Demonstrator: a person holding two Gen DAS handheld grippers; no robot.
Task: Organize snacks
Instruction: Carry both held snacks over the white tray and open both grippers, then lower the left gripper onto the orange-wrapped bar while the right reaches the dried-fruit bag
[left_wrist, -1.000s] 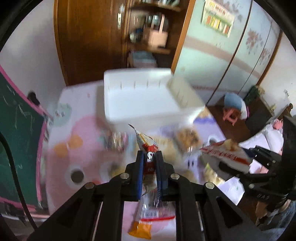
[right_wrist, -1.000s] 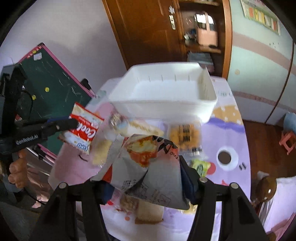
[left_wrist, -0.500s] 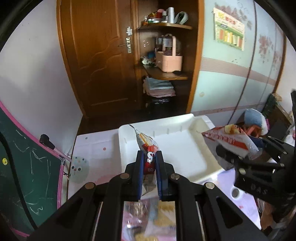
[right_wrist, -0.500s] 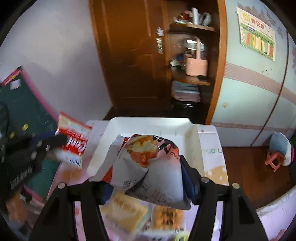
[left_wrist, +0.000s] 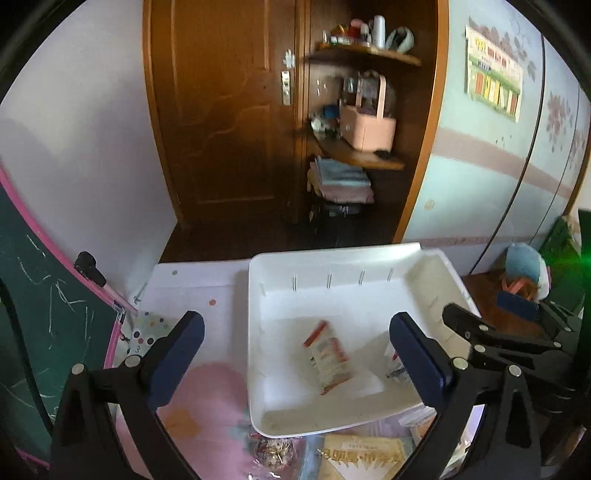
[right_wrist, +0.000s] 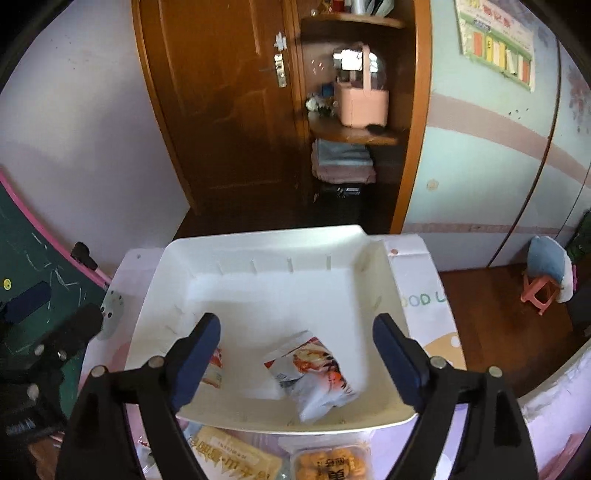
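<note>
A white plastic bin (left_wrist: 436, 273) (right_wrist: 388, 280) stands on the table under both grippers. A small red-and-white snack packet (left_wrist: 327, 356) lies loose on its floor. In the right wrist view that packet (right_wrist: 216, 369) shows partly behind a finger. A grey-white packet with an orange picture (right_wrist: 314, 373) lies beside it, and in the left wrist view it (left_wrist: 393, 363) is mostly hidden. My left gripper (left_wrist: 297, 332) hangs over the bin, its jaws opening wide with nothing between them. My right gripper (right_wrist: 295, 325) is also opening and holds nothing.
More snacks lie in front of the bin: a yellow packet (right_wrist: 232, 458), a tray of orange pieces (right_wrist: 332, 465) and a round sweet packet (left_wrist: 273, 450). A green chalkboard (left_wrist: 37, 314) stands at the left. The pink patterned tablecloth (left_wrist: 207, 406) covers the table. A small stool (right_wrist: 539, 291) is on the floor at the right.
Both grippers carried their packets forward over the bin, then opened. The red-and-white packet and the grey-white packet have dropped into the bin.
</note>
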